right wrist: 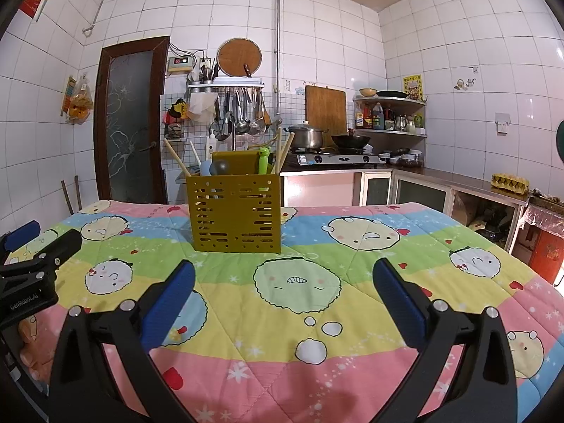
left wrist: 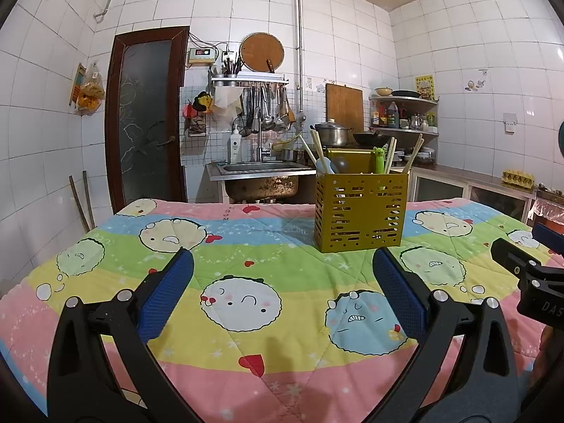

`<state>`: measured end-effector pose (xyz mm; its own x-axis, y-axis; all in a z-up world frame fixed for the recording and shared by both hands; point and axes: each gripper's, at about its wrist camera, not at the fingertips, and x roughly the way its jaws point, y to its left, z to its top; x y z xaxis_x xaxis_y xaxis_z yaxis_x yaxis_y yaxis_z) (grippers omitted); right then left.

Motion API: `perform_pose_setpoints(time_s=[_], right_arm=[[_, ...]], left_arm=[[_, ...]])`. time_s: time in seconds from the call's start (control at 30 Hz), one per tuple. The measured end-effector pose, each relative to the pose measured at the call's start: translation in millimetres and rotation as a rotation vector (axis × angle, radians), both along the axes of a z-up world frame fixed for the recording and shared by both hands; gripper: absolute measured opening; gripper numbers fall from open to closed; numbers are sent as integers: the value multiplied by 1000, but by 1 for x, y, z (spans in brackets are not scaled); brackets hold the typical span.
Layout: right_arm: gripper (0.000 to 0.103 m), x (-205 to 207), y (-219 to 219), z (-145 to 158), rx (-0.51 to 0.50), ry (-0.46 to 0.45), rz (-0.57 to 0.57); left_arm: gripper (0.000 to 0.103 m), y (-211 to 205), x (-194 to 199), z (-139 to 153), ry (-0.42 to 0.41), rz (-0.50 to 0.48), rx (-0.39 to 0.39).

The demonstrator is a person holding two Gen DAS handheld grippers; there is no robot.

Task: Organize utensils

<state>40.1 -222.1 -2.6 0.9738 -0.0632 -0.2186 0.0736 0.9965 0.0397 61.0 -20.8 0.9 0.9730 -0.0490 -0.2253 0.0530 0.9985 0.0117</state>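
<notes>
Left wrist: left gripper spread wide, nothing between its blue pads, low over the cartoon-print quilted cloth. Slotted mustard-yellow metal utensil caddy stands upright ahead, slightly right, holding wooden chopsticks and a green frog-topped utensil

Right wrist: right gripper also splayed, empty; caddy ahead-left on the cloth

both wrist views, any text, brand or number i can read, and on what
"GenRobot.AI": on the left tool body, right wrist view.
"DAS", cut off: on the right tool body, left wrist view.
Red digits on the wall controller: too blurred.
Yellow wall poster and bottle labels: too small.
</notes>
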Motion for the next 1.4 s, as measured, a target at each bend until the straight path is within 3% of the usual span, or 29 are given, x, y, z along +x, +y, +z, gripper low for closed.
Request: perform_pose_setpoints(time_s=[1.4], right_arm=[[99,0,3,1,3,-2,-5]], left_arm=[[98,-3,-5,-1,-21,10,13]])
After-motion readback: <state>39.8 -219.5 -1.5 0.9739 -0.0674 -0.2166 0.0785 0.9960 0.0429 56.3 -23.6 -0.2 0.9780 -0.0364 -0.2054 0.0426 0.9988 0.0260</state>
